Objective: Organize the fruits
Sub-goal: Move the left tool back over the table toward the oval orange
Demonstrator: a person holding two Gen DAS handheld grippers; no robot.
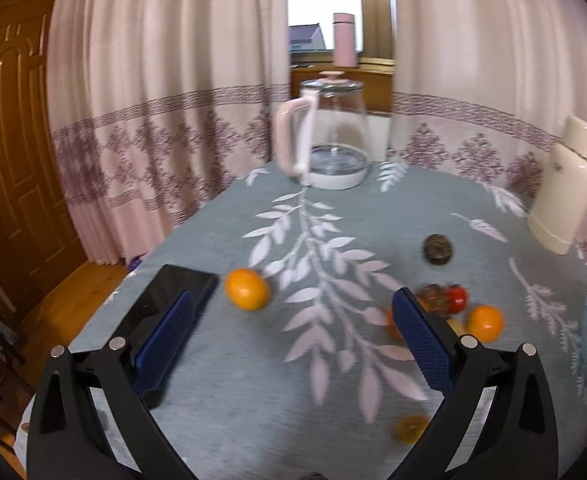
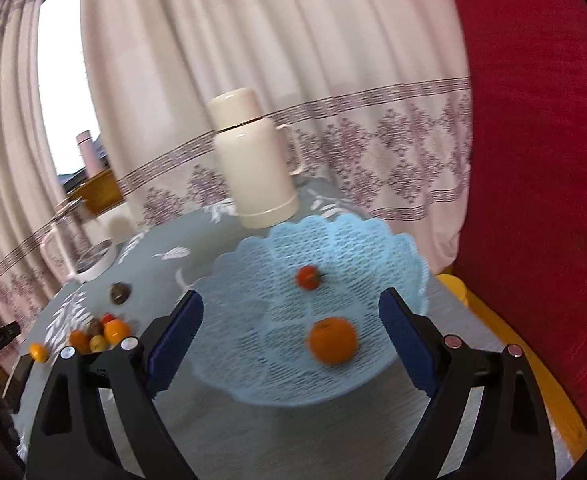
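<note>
table [image 1: 221, 420] with blue basket [image 2: 373, 240], already holding an orange [image 2: 332, 340] and a tomato [image 2: 308, 277]. both the left claw [image 1: 293, 344] and right claw [image 2: 291, 334] are spread wide, empty. the loose orange [image 1: 247, 289] is best straddled squarely before closing.

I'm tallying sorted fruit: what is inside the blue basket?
The blue basket holds an orange and a small red tomato. The right gripper's fingers cover its near corners, so anything there is hidden.
</note>
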